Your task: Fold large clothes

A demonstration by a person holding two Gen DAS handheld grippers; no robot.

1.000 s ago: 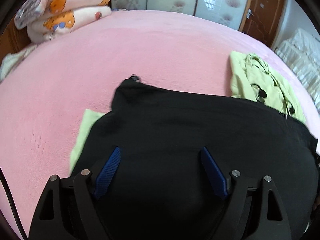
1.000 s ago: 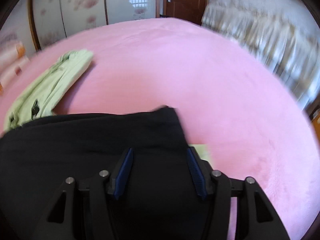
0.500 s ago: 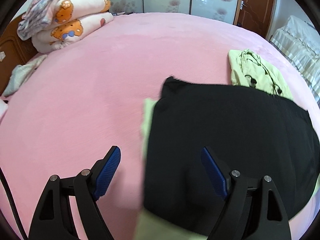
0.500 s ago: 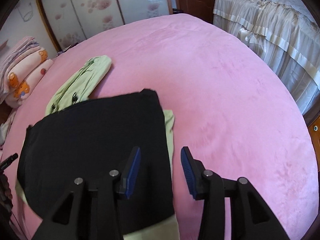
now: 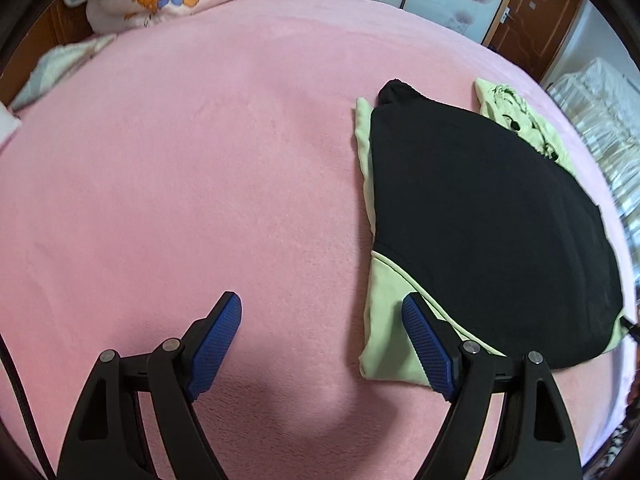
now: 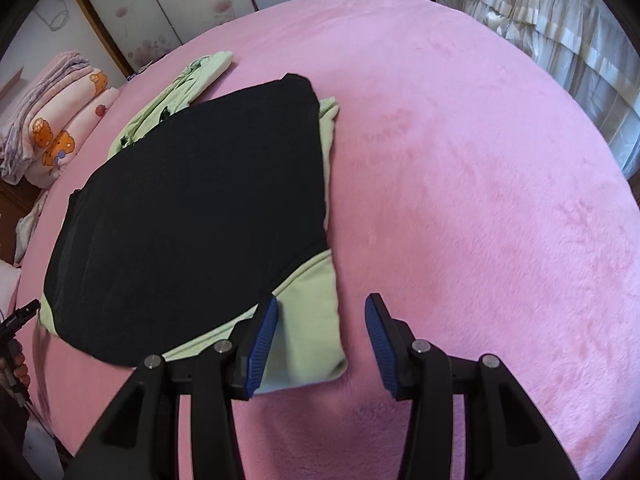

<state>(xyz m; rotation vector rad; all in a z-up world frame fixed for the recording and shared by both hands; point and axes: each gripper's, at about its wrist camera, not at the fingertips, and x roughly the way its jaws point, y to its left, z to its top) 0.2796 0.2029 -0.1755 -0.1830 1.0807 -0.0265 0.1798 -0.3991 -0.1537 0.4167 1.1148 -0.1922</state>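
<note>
We hold both grippers, left gripper (image 5: 322,336) and right gripper (image 6: 322,336), with jaws spread and empty. The black garment (image 5: 488,216) lies folded on the green garment (image 6: 308,320) on the bed (image 5: 180,180), seemingly between folds. Next we need an edge to pinch.

Bright, even daylight; fisheye-warped edges.

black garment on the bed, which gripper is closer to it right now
Right, narrowly. The right gripper hangs by the black garment near corner, one finger overlapping its edge. The left gripper hangs off its opposite side, mostly over bare blanket.
</note>
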